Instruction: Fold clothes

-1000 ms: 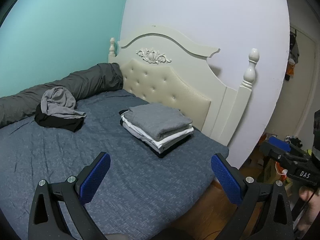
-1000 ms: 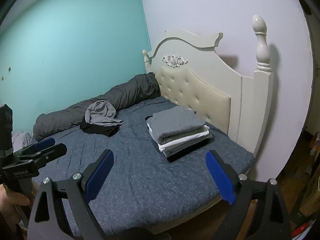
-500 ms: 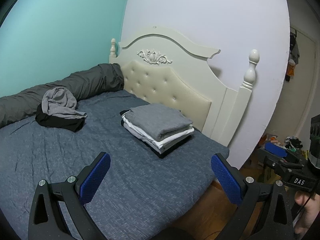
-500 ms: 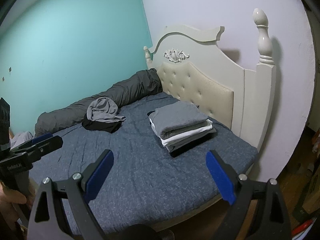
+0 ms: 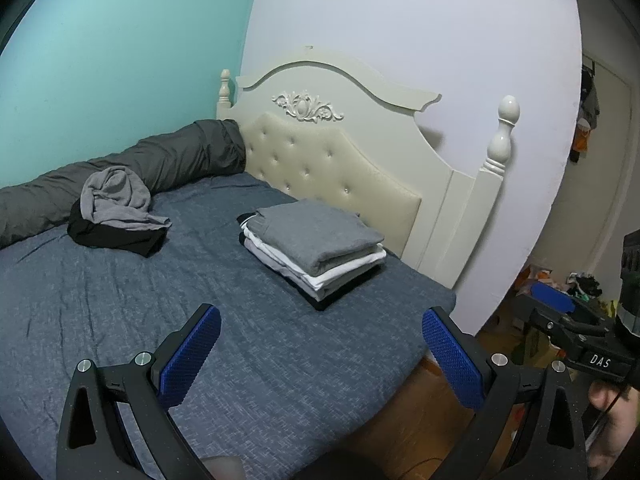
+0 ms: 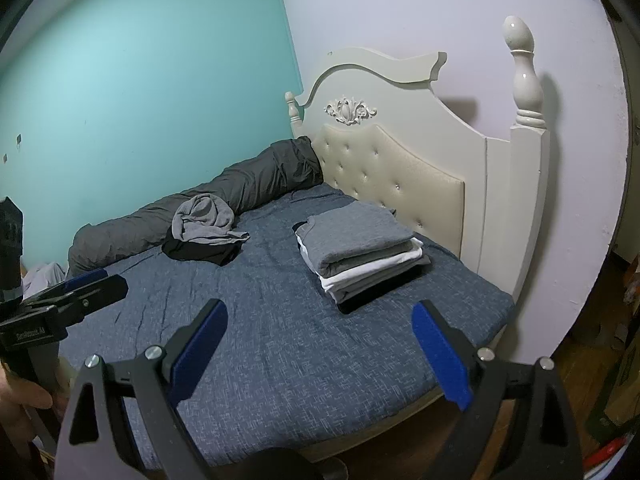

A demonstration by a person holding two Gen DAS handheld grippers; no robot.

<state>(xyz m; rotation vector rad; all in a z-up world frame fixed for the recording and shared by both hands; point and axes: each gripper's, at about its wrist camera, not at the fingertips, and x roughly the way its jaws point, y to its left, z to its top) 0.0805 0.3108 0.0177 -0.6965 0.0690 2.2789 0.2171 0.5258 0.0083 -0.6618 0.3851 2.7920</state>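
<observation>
Left tongs [image 5: 320, 350] and right tongs [image 6: 318, 346] both spread apart, empty, near bed [image 5: 120, 308] edge. Unfolded grey and black heap [image 5: 116, 216] far left; folded stack [image 5: 316, 248] right. Reach heap, pinch one layer only.

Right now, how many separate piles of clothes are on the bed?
2. A neat folded stack lies near the headboard; a crumpled heap, grey over black, sits beside the rolled dark duvet. More may be hidden off-frame.

The left gripper [image 5: 320, 354] is held with its jaws spread wide and empty. The right gripper [image 6: 320, 346] likewise gapes, gripping nothing.
</observation>
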